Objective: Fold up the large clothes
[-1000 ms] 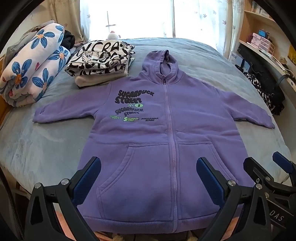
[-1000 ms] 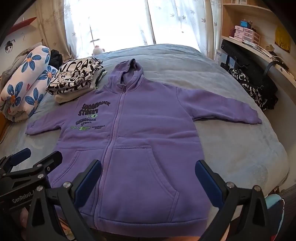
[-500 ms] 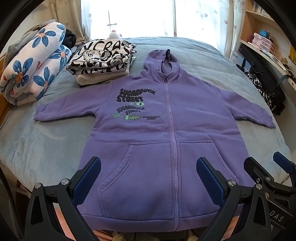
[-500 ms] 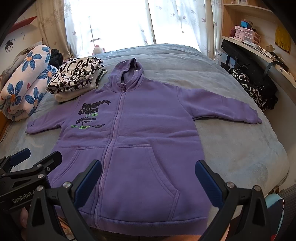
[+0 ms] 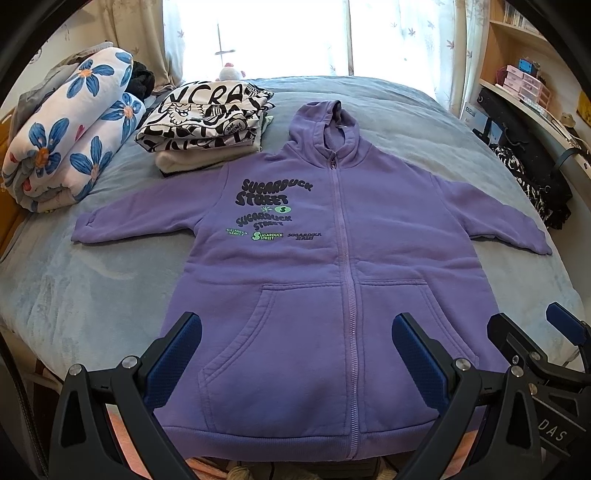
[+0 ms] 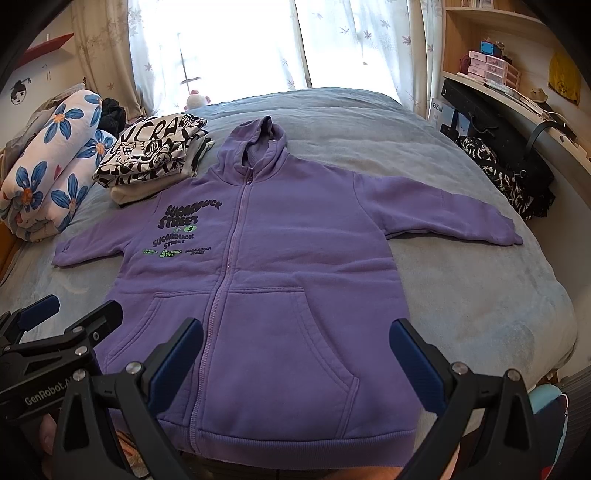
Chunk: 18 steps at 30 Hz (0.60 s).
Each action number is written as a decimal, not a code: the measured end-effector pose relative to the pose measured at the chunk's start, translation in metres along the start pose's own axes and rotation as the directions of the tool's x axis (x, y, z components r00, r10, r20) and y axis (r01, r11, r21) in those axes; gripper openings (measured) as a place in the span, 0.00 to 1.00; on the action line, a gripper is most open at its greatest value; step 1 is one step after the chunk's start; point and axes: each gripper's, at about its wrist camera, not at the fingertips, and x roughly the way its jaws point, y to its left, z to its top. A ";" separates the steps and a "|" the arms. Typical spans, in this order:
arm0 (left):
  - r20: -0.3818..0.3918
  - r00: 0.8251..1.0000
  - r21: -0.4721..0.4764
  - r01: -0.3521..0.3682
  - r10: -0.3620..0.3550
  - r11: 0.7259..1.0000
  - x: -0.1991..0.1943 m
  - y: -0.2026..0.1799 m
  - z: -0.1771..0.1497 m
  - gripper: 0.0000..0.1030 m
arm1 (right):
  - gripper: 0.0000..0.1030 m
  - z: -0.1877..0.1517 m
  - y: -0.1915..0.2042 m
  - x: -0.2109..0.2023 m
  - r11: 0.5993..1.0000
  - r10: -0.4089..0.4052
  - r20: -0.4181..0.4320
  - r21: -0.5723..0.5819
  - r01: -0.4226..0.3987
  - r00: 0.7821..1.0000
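Little has shifted: both cameras creep slightly. Purple zip hoodie (image 5: 343, 280) flat, unfolded; left gripper (image 5: 295, 354) and right gripper (image 6: 295, 354) wide, empty. Next: grasp a sleeve.

A rolled white quilt with blue flowers (image 5: 70, 147) lies at the left edge of the grey-blue bed (image 5: 85, 288), with a folded black-and-white printed stack (image 5: 203, 122) beside it. A small plush toy (image 6: 195, 99) sits by the bright curtained window (image 5: 288, 33). Wooden shelves (image 6: 491, 66) stand at right, above dark bags (image 6: 506, 170).
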 end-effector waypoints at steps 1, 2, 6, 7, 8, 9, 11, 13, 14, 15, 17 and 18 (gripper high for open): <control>0.001 1.000 0.001 -0.001 0.001 1.000 0.000 0.000 0.000 0.99 | 0.98 0.001 -0.002 0.000 1.000 -0.001 0.000 0.000 0.001 1.000; 0.000 1.000 0.001 -0.002 0.002 1.000 -0.001 0.000 0.000 0.99 | 0.98 0.001 -0.002 0.000 1.000 -0.001 0.001 0.000 0.001 1.000; 0.005 1.000 0.006 -0.010 0.010 1.000 -0.002 -0.002 0.000 0.99 | 0.98 -0.001 0.000 0.003 1.000 0.002 0.000 0.001 -0.002 1.000; 0.007 1.000 0.008 -0.014 0.014 1.000 -0.003 -0.002 0.000 0.99 | 0.98 0.000 -0.001 0.003 1.000 0.002 0.000 0.001 -0.002 1.000; 0.009 1.000 0.009 -0.018 0.017 1.000 -0.003 -0.002 0.000 0.99 | 0.98 -0.002 0.001 0.002 1.000 0.004 -0.001 0.002 -0.004 1.000; 0.010 1.000 0.009 -0.020 0.019 1.000 -0.003 -0.002 -0.001 0.99 | 0.98 -0.004 0.003 0.001 1.000 0.004 -0.001 0.001 -0.004 1.000; 0.011 1.000 0.009 -0.020 0.020 1.000 -0.003 -0.002 0.000 0.99 | 0.98 -0.005 0.005 0.002 1.000 0.004 -0.001 0.001 -0.004 1.000; 0.009 1.000 0.009 -0.021 0.021 1.000 -0.003 -0.002 -0.001 0.99 | 0.98 -0.005 0.004 0.002 1.000 0.004 -0.002 0.003 -0.004 1.000; 0.009 1.000 0.010 -0.021 0.021 1.000 -0.003 -0.002 -0.001 0.99 | 0.98 -0.004 0.003 0.002 1.000 0.004 -0.002 0.003 -0.004 1.000; 0.010 1.000 0.010 -0.021 0.021 1.000 -0.003 -0.003 -0.001 0.99 | 0.98 -0.004 0.003 0.002 1.000 0.005 -0.002 0.003 -0.005 1.000; 0.009 1.000 0.010 -0.022 0.022 1.000 -0.003 -0.003 -0.001 0.99 | 0.98 -0.005 0.003 0.003 1.000 0.005 -0.002 0.003 -0.005 1.000; 0.010 1.000 0.010 -0.022 0.022 1.000 -0.003 -0.003 -0.001 0.99 | 0.98 -0.005 0.003 0.003 1.000 0.005 -0.003 0.003 -0.005 1.000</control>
